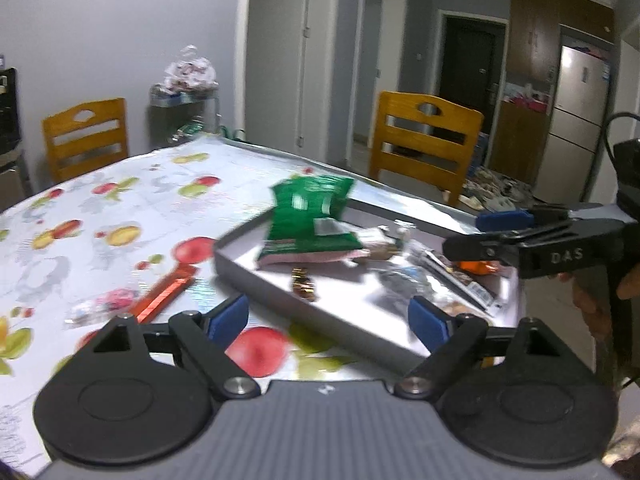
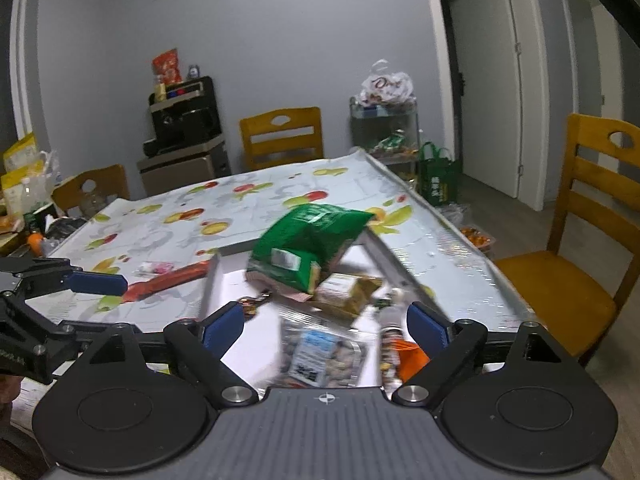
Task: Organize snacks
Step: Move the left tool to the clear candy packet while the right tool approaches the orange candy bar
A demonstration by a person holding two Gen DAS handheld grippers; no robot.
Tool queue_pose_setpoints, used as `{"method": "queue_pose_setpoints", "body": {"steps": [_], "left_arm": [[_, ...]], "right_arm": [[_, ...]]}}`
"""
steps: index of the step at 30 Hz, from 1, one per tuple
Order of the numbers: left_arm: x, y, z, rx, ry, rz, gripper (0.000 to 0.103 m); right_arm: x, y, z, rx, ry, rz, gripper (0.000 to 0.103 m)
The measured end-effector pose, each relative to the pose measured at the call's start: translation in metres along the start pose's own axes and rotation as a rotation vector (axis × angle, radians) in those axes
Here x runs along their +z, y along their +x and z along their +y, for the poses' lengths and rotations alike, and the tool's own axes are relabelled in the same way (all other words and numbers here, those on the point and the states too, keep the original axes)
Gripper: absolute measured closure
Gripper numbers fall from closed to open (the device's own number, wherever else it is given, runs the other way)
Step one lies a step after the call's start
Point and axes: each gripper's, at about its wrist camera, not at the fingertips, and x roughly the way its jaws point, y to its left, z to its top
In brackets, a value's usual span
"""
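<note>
A green snack bag (image 1: 310, 216) (image 2: 308, 248) lies in the shallow grey tray (image 1: 256, 276) (image 2: 209, 288), leaning against its far rim. Under and around it are a brown packet (image 2: 344, 288), a small brown candy (image 1: 302, 284), a clear packet with a blue label (image 2: 320, 356) and an orange packet (image 2: 412, 356). My left gripper (image 1: 326, 320) is open over the tray's near left corner with nothing between its fingers. My right gripper (image 2: 324, 330) is open above the tray's near end, also empty. A long red packet (image 1: 164, 292) (image 2: 168, 280) and a small pink candy (image 1: 108, 304) lie on the table left of the tray.
The table (image 1: 120, 208) wears a fruit-print cloth. Wooden chairs stand at the far side (image 1: 86, 136) (image 1: 428, 144) and at the right (image 2: 592, 216). A glass stand with bagged snacks (image 2: 384, 120) sits by the far corner, and a black appliance (image 2: 186, 116) by the wall.
</note>
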Motion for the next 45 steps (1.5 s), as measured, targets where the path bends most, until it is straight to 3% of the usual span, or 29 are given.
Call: {"method": "queue_pose_setpoints", "body": {"steps": [14,21,25,33,37,40,42,45], "left_arm": [[0.027,-0.052,0.075,0.184,0.051,-0.097,0.007],[0.028,-0.029,0.133,0.305,-0.03,-0.096,0.007],[0.016,-0.014,0.161,0.319,-0.104,-0.067,0.007],[-0.014,0.009,0.185,0.385,-0.071,-0.081,0.007],[-0.024,0.019,0.206,0.414,-0.102,-0.033,0.007],[-0.026,0.02,0.212,0.38,-0.131,-0.035,0.007],[-0.027,0.02,0.207,0.374,-0.104,-0.053,0.007],[-0.026,0.024,0.204,0.422,-0.083,-0.049,0.007]], "right_arm": [[0.031,0.013,0.078,0.11,-0.017,-0.019,0.007],[0.041,0.032,0.112,0.17,0.036,-0.002,0.006],[0.038,0.045,0.126,0.182,0.029,0.048,0.006],[0.031,0.063,0.152,0.164,-0.026,0.095,0.004],[0.026,0.076,0.164,0.153,-0.059,0.124,0.004],[0.024,0.082,0.172,0.157,-0.086,0.146,0.004],[0.027,0.087,0.174,0.155,-0.08,0.151,0.004],[0.037,0.099,0.177,0.132,-0.013,0.167,0.004]]}}
